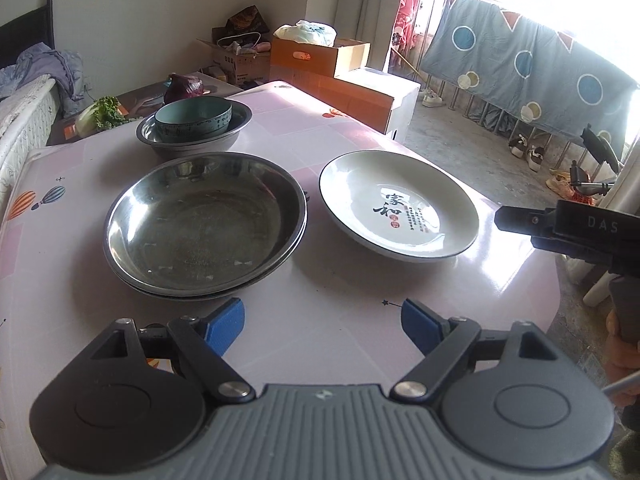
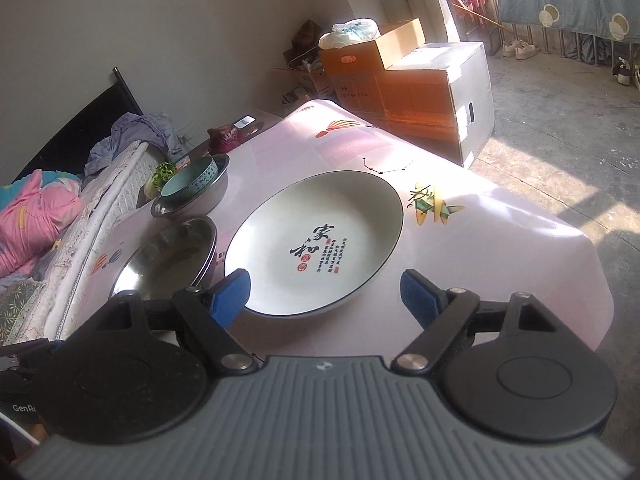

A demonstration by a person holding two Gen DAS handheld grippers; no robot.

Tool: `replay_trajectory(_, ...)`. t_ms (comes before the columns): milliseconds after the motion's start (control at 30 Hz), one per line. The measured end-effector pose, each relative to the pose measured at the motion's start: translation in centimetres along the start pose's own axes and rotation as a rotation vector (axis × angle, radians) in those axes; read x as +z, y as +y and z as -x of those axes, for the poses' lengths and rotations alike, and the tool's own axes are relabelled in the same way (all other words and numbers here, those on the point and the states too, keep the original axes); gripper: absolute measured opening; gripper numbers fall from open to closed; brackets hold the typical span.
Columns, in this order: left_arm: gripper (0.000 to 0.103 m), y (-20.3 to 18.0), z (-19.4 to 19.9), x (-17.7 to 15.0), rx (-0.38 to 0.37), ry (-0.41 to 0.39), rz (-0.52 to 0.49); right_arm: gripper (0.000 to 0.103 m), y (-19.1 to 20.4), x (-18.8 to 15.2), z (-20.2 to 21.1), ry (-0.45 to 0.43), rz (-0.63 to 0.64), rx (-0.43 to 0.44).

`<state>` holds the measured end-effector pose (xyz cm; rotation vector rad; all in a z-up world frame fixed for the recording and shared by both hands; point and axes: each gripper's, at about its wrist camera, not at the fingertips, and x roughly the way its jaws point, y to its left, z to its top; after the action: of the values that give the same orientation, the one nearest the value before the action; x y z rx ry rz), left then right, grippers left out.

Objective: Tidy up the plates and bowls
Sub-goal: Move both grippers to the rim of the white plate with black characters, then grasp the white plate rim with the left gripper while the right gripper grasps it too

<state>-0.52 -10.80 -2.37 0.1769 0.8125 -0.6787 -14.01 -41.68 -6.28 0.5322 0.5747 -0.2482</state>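
Two stacked steel plates (image 1: 204, 224) (image 2: 168, 258) lie on the pink table (image 1: 360, 320). To their right sits a white plate with black calligraphy (image 1: 400, 204) (image 2: 316, 240). Behind them a teal bowl (image 1: 194, 118) (image 2: 190, 180) rests inside a steel bowl (image 1: 224, 140) (image 2: 214, 196). My left gripper (image 1: 322, 326) hovers open over bare table in front of the plates, holding nothing. My right gripper (image 2: 324, 294) stands open at the white plate's near rim, with nothing gripped; its body also shows at the right in the left wrist view (image 1: 568, 232).
Cardboard boxes (image 1: 344, 76) (image 2: 420, 92) stand past the table's far edge. A red onion (image 1: 186, 88) and leafy greens (image 1: 100, 114) lie on a low stand at the back left. A bed (image 2: 60, 208) runs along the left side. The table's right edge (image 2: 580, 240) drops to concrete floor.
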Motion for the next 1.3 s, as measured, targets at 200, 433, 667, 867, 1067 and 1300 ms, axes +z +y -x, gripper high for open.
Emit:
replay_trajectory(200, 0.086, -1.7, -1.5, 0.5, 0.018, -0.015, -0.034, 0.082, -3.2, 0.2, -0.7, -0.015, -0.052, 0.006)
replay_trajectory(433, 0.080, -2.7, -3.5, 1.8, 0.059, -0.084, -0.020, 0.082, -5.3, 2.8, -4.2, -0.020, -0.032, 0.069)
replay_trajectory(667, 0.058, -2.9, -6.4, 3.3, 0.067, -0.067, 0.033, 0.065, -7.2, 6.0, -9.1, 0.020, -0.010, 0.151)
replay_trajectory(867, 0.047, -3.3, -8.0, 4.0, 0.072, -0.041, 0.035, 0.047, -7.8, 8.3, -13.9, 0.094, 0.019, 0.185)
replay_trajectory(1067, 0.036, -3.5, -9.4, 4.3, 0.093, -0.005, 0.038, 0.031, -7.3, 9.0, -17.2, 0.153, 0.050, 0.223)
replay_trajectory(1300, 0.022, -3.7, -10.0, 4.6, 0.106, -0.006, 0.038, 0.026, -6.5, 8.6, -17.6, 0.175, 0.095, 0.236)
